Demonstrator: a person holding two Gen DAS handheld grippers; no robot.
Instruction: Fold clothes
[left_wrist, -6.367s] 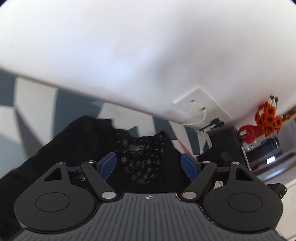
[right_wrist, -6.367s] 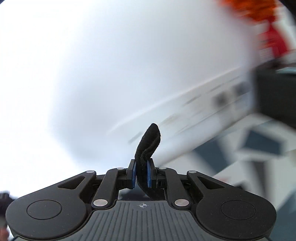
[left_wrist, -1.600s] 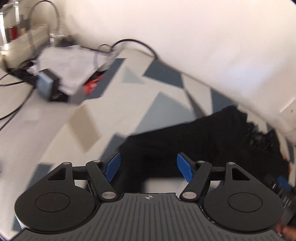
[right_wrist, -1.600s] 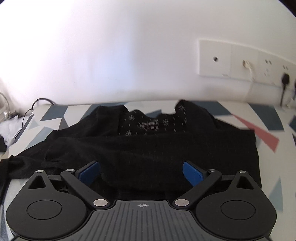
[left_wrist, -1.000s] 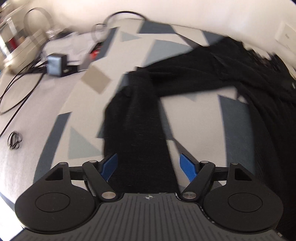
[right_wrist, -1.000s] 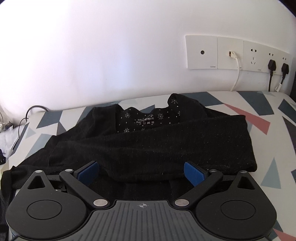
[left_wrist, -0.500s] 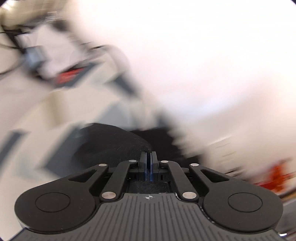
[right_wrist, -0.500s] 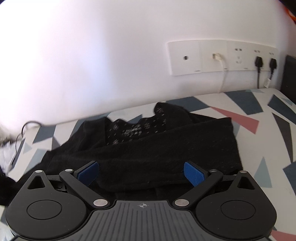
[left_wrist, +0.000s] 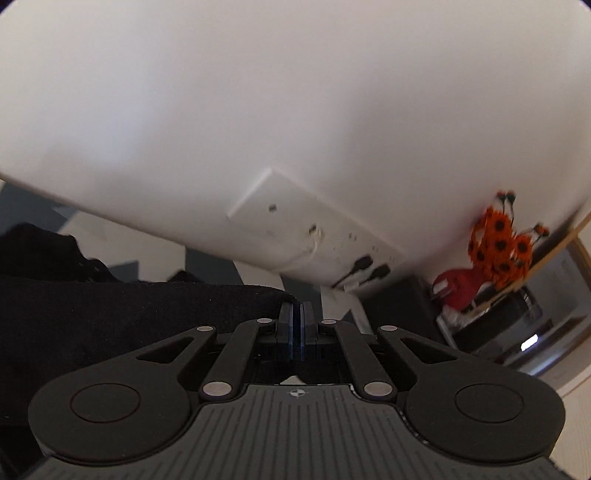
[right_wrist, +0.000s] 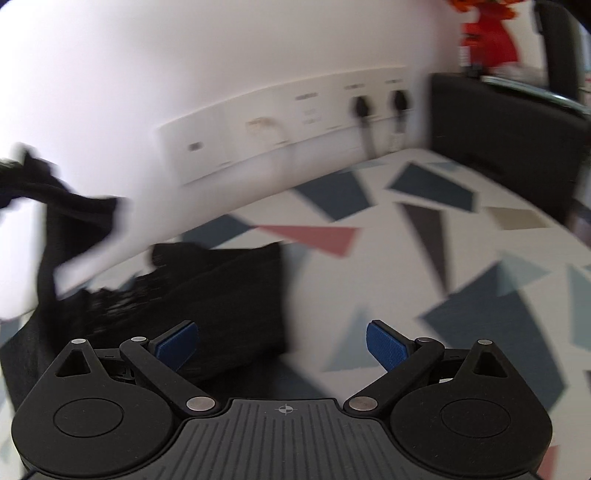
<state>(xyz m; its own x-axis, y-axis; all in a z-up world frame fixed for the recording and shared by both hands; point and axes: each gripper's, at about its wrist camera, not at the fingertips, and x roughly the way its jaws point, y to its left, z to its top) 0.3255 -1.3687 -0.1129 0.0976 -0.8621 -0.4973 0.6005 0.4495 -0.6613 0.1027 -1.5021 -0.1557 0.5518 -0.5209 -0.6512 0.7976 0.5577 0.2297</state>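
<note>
At the bottom centre of the left wrist view, the left gripper (left_wrist: 297, 314) is pinching an edge of the black garment (left_wrist: 110, 325), jaws fully together. The right gripper (right_wrist: 282, 341) is hanging wide open, holding nothing. The garment is lying on the patterned table (right_wrist: 424, 266), lower left in the right view, one part lifting toward the upper left. It looks soft, limp and light; hems and corners seem the best holds.

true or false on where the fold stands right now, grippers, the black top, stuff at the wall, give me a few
1. The left gripper is shut on the black garment. True.
2. The right gripper is clamped on cloth. False: its jaws stand open with nothing pinched.
3. Two black plugs sit in the wall socket panel. True.
4. The table cover is plain white. False: it carries coloured triangles.
5. Orange flowers stand beyond the table. True.
</note>
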